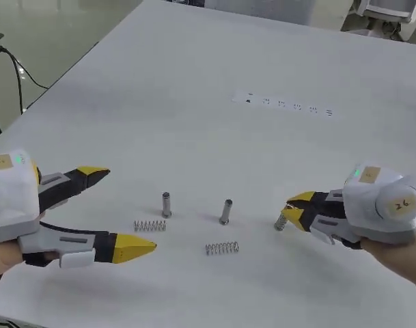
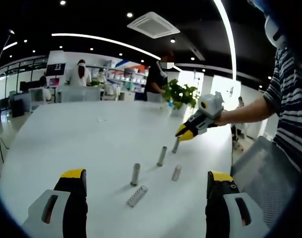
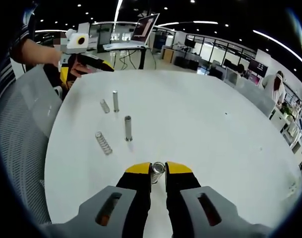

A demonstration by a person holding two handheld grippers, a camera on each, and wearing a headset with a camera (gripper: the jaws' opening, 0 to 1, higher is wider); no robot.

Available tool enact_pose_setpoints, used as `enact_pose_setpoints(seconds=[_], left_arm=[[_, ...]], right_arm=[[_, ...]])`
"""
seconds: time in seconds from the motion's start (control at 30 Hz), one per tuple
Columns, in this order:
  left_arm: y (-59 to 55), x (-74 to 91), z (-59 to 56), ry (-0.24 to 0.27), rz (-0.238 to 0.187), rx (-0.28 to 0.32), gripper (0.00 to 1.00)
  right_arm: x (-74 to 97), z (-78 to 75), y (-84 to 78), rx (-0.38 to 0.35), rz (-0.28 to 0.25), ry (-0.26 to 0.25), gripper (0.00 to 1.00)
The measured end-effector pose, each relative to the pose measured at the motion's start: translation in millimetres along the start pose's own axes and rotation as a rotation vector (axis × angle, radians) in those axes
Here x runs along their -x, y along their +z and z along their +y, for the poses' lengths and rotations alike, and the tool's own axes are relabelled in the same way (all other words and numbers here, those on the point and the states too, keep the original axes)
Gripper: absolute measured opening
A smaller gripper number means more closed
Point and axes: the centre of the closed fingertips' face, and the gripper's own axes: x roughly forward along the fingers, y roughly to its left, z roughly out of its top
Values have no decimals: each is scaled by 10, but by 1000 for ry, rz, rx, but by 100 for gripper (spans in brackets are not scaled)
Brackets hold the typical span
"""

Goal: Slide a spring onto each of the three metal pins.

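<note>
On the table (image 1: 194,102), two pins (image 1: 166,203) stand bare beside two loose springs (image 1: 149,225), the right gripper (image 1: 295,209) is clamped on a third spring (image 1: 281,222), perhaps over its pin, and the left gripper (image 1: 115,208) hovers wide apart, so most remains.

The white table (image 1: 214,61) carries two bare pins standing upright ahead of the wide-spread left gripper (image 1: 129,208): a near pin (image 1: 166,204) just past its tips and a far pin (image 1: 225,212) midway towards the right gripper (image 1: 292,210). One spring (image 1: 149,225) lies flat just off the left gripper's tip, beside the near pin, and a second spring (image 1: 222,247) lies by the far pin. A coil-wrapped pin (image 1: 281,222) leans on the tabletop, pinched at the right gripper's tips.
</note>
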Motion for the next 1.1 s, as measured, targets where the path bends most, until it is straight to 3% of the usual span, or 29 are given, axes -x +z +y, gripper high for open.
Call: enact_pose_setpoints(seconds=[0.57, 0.9, 1.1], left_arm=[[-5, 6, -34, -3, 0, 5, 98], [-11, -3, -39, -5, -1, 6, 98], [-13, -8, -42, -6, 0, 8, 98]], right_arm=[[-44, 34, -69, 23, 23, 7, 9], [-35, 50, -56, -31, 16, 3, 15], [-2, 23, -15, -107, -22, -18, 21]])
